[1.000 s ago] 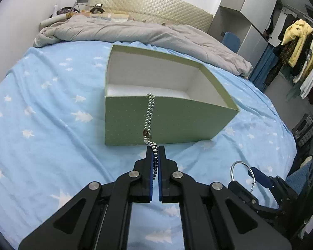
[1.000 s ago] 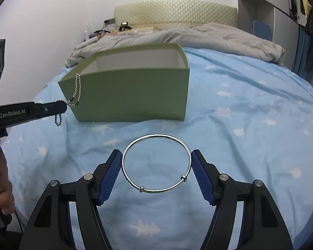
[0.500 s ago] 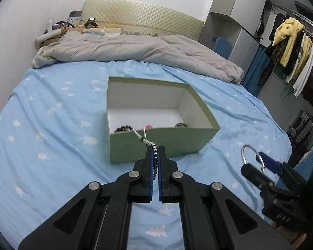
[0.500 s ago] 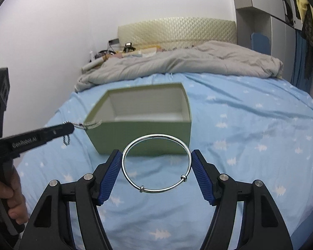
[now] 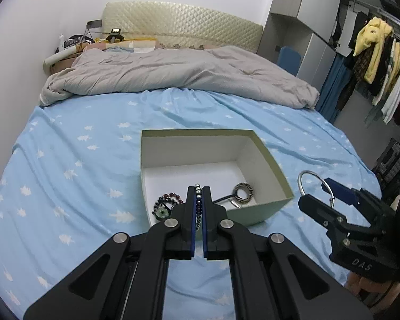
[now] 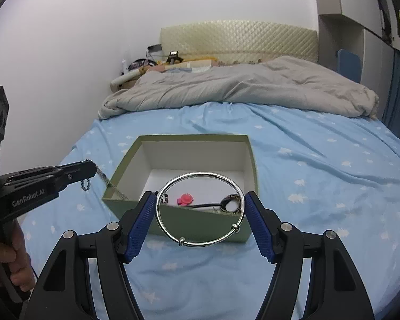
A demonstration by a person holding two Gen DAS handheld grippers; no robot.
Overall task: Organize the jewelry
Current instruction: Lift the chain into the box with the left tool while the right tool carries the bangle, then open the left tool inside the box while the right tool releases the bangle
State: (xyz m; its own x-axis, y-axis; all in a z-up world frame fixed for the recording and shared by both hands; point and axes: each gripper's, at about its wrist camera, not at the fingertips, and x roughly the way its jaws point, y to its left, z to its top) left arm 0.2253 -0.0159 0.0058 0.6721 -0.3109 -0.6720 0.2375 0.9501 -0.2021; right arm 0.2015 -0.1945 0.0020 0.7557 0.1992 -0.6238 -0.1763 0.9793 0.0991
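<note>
Both grippers have risen above the box [image 5: 264, 157], exposing its contents. Left gripper [image 5: 198, 208] stays clamped on the bead chain [image 5: 198, 194], right gripper [image 6: 200, 210] on the bangle [image 6: 200, 209]; box at 12 o'clock; release pending

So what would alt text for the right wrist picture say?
The right gripper clamps a silver bangle above a green box on a blue bed. At left, the left gripper pinches a bead chain.
</note>
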